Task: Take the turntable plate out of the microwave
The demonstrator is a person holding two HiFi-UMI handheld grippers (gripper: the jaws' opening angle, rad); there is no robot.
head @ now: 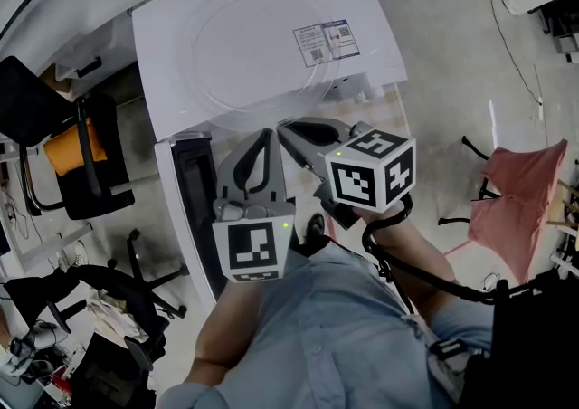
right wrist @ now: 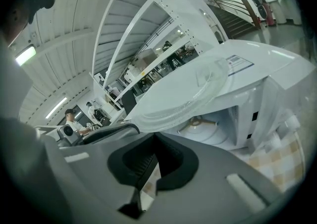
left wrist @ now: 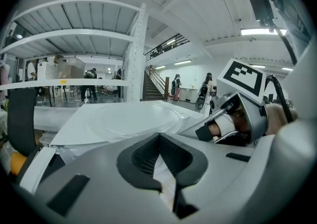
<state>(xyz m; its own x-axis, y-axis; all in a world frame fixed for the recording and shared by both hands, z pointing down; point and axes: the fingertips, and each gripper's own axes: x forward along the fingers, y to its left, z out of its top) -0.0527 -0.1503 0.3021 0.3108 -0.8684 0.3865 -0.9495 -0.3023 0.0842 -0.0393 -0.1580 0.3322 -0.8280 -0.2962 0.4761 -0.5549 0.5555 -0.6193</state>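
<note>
The clear glass turntable plate (head: 262,45) is outside the white microwave (head: 371,0), held level at about the height of its top. Both grippers grip the plate's near rim side by side. My left gripper (head: 264,137) is shut on the rim, and the plate (left wrist: 124,119) spreads out flat ahead of its jaws (left wrist: 159,141). My right gripper (head: 288,129) is shut on the rim too. In the right gripper view the plate (right wrist: 183,94) hangs over the open cavity, where the roller ring (right wrist: 202,121) lies on the floor of the microwave (right wrist: 277,84).
The microwave door (head: 192,190) stands open to the left of my hands. Black office chairs (head: 81,154) stand at the left, one with an orange cushion. A pink cloth (head: 520,199) hangs over a frame on the right. White shelving (left wrist: 74,34) stands behind the microwave.
</note>
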